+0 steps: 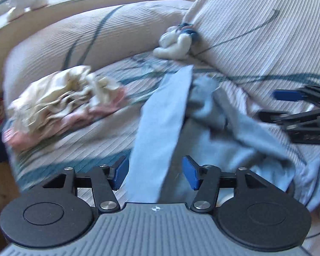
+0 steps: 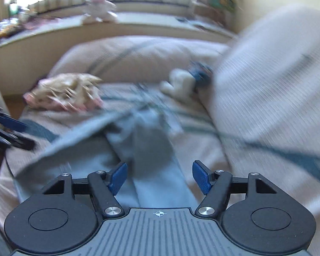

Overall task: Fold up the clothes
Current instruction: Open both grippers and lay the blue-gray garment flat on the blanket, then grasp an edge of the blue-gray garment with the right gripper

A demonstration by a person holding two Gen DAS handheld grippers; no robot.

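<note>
Left tongs (image 1: 155,173) parted, blue garment (image 1: 160,132) strip between, unpinched; right tongs (image 2: 160,178) wide over it.

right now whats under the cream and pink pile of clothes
The pile of clothes lies on the striped bedspread, near the bed's left edge. Only the bedspread shows around it; anything beneath the pile itself is covered.

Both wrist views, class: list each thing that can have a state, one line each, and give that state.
Left hand-held gripper: open, light blue cloth between the jaws, pads not pressing it.
Right hand-held gripper: open, nothing gripped.
Light blue garment: rumpled on the bed, not yet folded flat.
Cream and pink clothes: crumpled heap, unfolded.
White and blue bundle: bunched against the pillow.
Pillow: propped up, leaning.
</note>
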